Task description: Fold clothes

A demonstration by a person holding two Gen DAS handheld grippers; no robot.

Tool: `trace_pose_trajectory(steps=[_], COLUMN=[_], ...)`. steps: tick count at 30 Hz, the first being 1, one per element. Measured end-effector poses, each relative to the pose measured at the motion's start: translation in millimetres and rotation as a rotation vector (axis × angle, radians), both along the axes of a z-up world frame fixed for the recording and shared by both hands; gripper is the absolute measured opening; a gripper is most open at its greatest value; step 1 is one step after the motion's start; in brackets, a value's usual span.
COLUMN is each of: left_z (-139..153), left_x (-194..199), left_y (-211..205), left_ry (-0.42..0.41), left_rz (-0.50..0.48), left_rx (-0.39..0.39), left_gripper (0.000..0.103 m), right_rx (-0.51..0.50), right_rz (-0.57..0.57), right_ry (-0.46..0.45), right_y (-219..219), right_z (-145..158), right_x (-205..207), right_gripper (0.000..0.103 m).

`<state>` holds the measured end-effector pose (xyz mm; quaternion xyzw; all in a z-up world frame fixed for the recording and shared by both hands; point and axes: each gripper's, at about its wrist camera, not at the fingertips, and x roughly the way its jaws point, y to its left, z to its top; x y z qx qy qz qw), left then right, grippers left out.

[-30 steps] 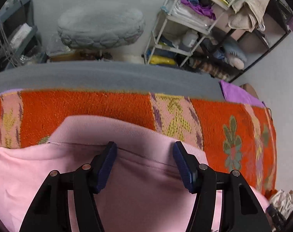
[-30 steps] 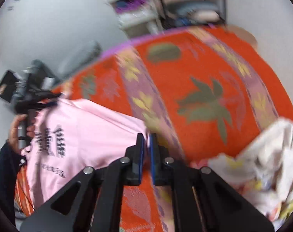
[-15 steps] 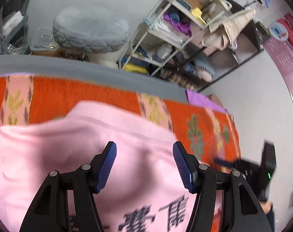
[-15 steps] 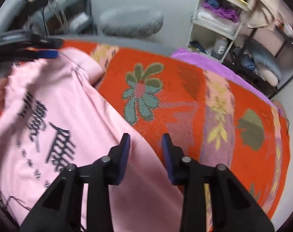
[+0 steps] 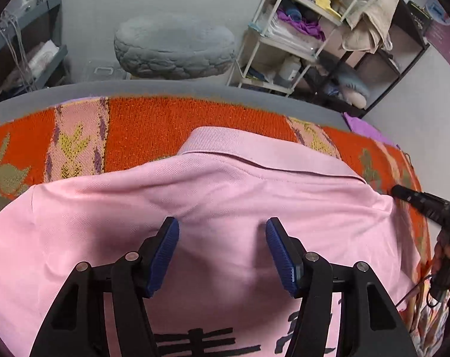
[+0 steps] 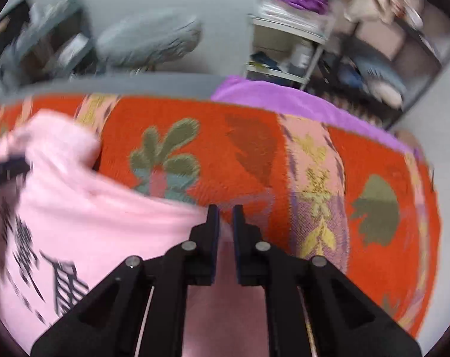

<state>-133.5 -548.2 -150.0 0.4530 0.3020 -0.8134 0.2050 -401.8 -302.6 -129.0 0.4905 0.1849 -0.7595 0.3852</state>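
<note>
A pink polo shirt of fine piqué-knit cloth, matt, with a ribbed collar and black printed characters, lies on an orange floral towel of rough looped terry. The left tool is matt black plastic with ridged blue rubber pads and dull metal pins. Beyond, a grey quilted cushion looks soft and pebbled. A purple cloth at the towel's edge appears fleecy.

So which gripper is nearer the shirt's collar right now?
Left. The left gripper sits open on the pink shirt just below its collar; the right gripper pinches the shirt's right edge, further off.
</note>
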Motion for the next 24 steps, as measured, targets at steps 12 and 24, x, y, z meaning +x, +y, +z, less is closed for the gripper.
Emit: trace_pose_trajectory(steps=[12, 24], left_z=[170, 116], left_x=[264, 511], left_y=[76, 209], left_ry=[0.337, 0.035], left_rz=[-0.067, 0.062], left_rx=[-0.145, -0.273], left_gripper=[0.061, 0.083], right_rx=[-0.542, -0.254], right_rz=[0.352, 0.226], right_ry=[-0.140, -0.060], right_y=[215, 376], right_z=[172, 44], right_x=[226, 435], right_gripper=[0.056, 0.068])
